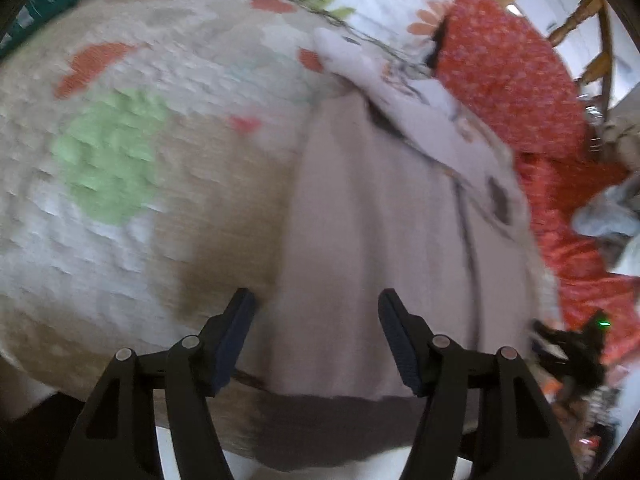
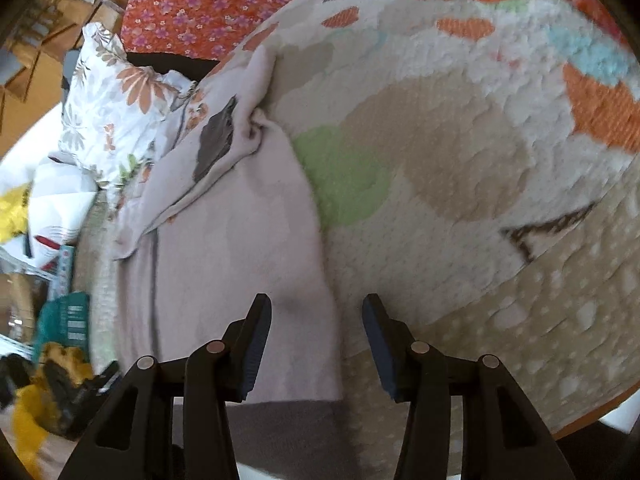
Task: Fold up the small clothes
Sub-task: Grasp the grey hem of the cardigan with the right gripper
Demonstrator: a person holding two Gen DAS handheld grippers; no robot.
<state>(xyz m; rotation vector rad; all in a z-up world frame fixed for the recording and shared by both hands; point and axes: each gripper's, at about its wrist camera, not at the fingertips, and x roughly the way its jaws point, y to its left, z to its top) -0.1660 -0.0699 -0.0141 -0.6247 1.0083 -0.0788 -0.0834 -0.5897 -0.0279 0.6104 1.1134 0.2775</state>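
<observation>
- Left gripper [image 1: 316, 304]: jaws stood wide apart, gripping nothing; the left edge of the pale garment [image 1: 384, 232] ran between them, left jaw over the rug, right jaw over the cloth
- Right gripper [image 2: 317, 312]: jaws likewise spread wide, empty; the garment's [image 2: 240, 240] right edge fell in the gap, left jaw above the fabric, right jaw above bare rug
- Garment: pale greyish-pink, lying mostly flat on the rug, a darker band along its near hem; far end rumpled, a sleeve or flap folded across with a dark grey patch [image 2: 216, 140] showing
- Patterned rug [image 1: 120, 184]: beige and white pile with green, orange and light blue blotches; carried the garment; its rounded edge showed in the right wrist view [image 2: 560, 320]
- White cloth printed with orange flowers and green leaves [image 2: 116, 108] lay bunched just beyond the garment's far end, touching it
- Red-orange fabric with small flowers [image 1: 504, 72] lay past that, beside the rug
- Wooden chair rungs [image 1: 576, 20] stood at the far edge of the left wrist view
- Teal basket-like object [image 2: 64, 320] and something yellow [image 2: 28, 420] sat at the left margin of the right wrist view, too blurred to identify
- Both views were motion-smeared; fine detail was unreliable
</observation>
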